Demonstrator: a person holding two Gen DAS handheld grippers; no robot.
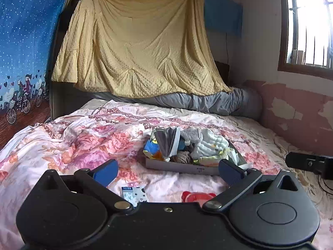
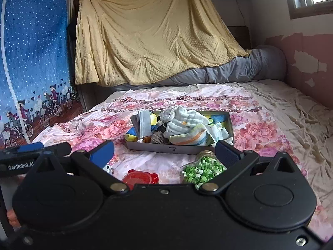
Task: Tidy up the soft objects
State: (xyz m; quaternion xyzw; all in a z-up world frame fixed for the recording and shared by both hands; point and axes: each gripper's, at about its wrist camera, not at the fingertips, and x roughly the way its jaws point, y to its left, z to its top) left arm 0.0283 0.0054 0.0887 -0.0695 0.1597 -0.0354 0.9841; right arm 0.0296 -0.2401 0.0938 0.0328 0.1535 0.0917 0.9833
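Soft objects [image 2: 183, 128] overlapping, heaped in box [image 2: 166, 149]

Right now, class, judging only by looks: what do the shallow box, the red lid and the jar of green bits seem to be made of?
Shallow box: probably matte grey cardboard, thin flat walls.
Red lid: likely glossy plastic, translucent.
Jar: clear glass or plastic, cannot tell which; contents show through, with a metallic-looking neck.

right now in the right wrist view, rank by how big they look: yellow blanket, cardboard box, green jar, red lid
1. yellow blanket
2. cardboard box
3. green jar
4. red lid

The jar and lid lie nearer the camera and are partly hidden, so their order is unsure.
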